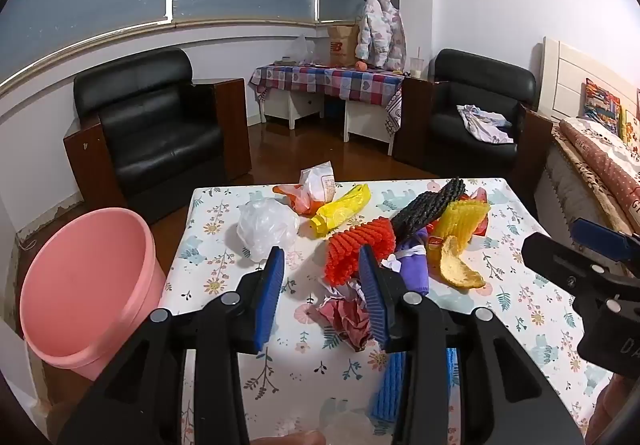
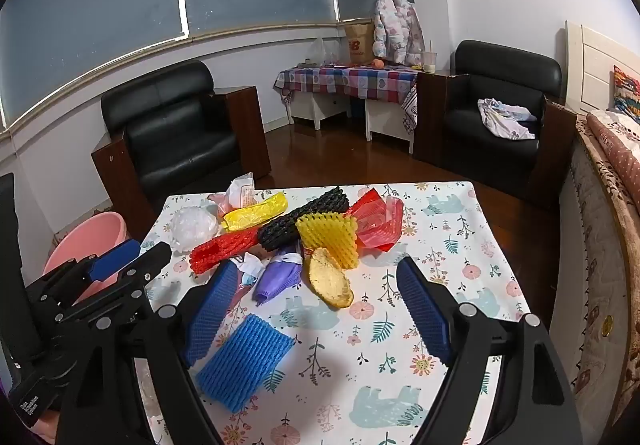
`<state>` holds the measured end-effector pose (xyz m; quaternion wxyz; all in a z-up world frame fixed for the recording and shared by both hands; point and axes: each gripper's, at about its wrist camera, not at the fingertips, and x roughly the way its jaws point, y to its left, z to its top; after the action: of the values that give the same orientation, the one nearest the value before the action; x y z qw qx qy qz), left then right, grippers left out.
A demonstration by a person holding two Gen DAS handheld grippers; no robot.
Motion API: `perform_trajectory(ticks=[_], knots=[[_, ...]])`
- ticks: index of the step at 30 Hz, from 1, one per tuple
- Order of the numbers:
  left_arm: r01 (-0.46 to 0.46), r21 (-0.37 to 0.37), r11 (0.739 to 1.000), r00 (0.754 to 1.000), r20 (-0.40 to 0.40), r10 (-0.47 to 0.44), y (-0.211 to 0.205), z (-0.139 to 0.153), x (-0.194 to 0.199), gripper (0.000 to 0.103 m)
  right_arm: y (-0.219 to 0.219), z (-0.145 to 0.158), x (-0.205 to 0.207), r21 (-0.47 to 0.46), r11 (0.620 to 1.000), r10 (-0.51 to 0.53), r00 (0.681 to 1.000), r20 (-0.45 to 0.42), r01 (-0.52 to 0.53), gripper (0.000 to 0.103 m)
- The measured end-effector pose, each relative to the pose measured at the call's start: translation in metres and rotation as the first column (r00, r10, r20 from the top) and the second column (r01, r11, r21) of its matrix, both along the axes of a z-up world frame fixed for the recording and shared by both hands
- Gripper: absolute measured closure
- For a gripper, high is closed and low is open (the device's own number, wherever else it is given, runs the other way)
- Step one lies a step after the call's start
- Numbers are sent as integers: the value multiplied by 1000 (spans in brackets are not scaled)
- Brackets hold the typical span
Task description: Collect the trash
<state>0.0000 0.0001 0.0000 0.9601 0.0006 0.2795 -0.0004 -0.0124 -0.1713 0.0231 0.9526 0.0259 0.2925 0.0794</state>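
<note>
The left gripper (image 1: 322, 285) at the bottom of its own view has matte black plastic arms with triangular cut-outs, round silver pivot pins, and two ribbed blue pads (image 1: 268, 301). The right gripper (image 2: 316, 309) is built alike: black arms, silver pins, blue ribbed pads (image 2: 424, 309). At the lower left of the right view, small white lettering marks the left gripper's black body, too blurred to read

Pink bucket (image 1: 92, 285); floral tablecloth (image 2: 440, 245); blue foam net (image 2: 244, 361).
</note>
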Motion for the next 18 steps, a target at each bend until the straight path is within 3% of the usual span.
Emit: perform_trajectory(ticks=[17, 18], knots=[[8, -11, 1000, 1000, -7, -8, 1, 2, -2, 64, 0, 0, 1, -2, 1000, -2, 1000, -1, 2, 22], [27, -36, 999, 1000, -7, -27, 1, 3, -2, 64, 0, 0, 0, -2, 1000, -1, 1000, -1, 1, 22]])
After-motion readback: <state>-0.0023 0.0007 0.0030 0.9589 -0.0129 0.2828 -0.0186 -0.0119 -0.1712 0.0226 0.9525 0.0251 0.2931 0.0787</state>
